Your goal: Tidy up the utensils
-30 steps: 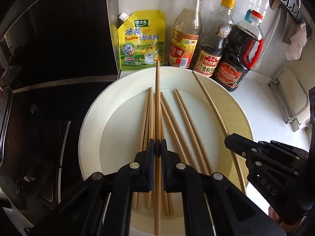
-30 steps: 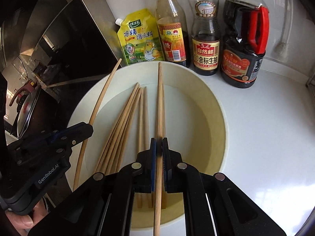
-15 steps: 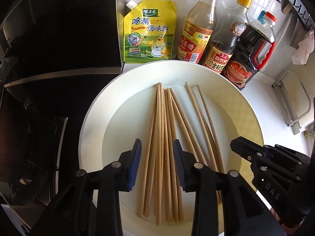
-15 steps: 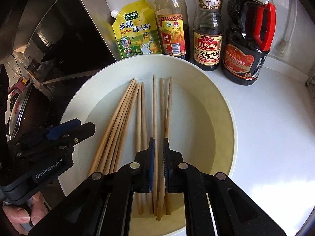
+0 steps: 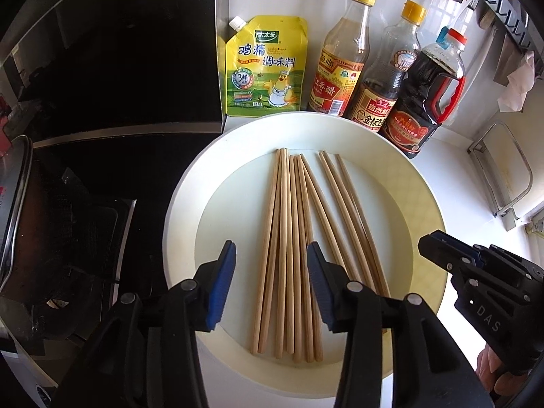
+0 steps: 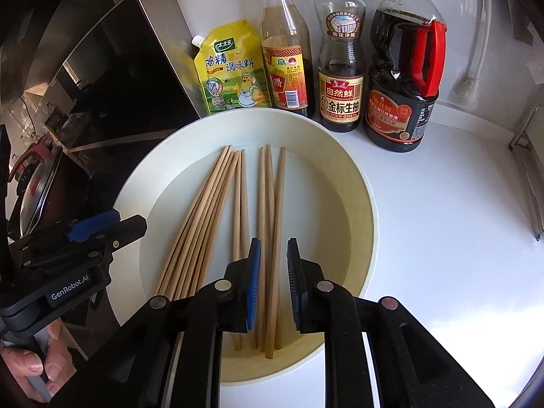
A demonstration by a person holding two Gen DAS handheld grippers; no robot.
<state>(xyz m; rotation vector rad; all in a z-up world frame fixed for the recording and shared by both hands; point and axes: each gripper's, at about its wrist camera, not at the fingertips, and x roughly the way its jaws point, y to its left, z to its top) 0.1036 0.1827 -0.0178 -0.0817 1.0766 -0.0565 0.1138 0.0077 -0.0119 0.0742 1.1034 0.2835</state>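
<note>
Bright daylight, sharp focus, fisheye-warped edges.

The near ends of the chopsticks are covered by the right gripper. The pot lid is cut off by the left edge.

Chopsticks flat in white bowl; left tongs opening above

Bottles crowding bowl's far rim
</note>
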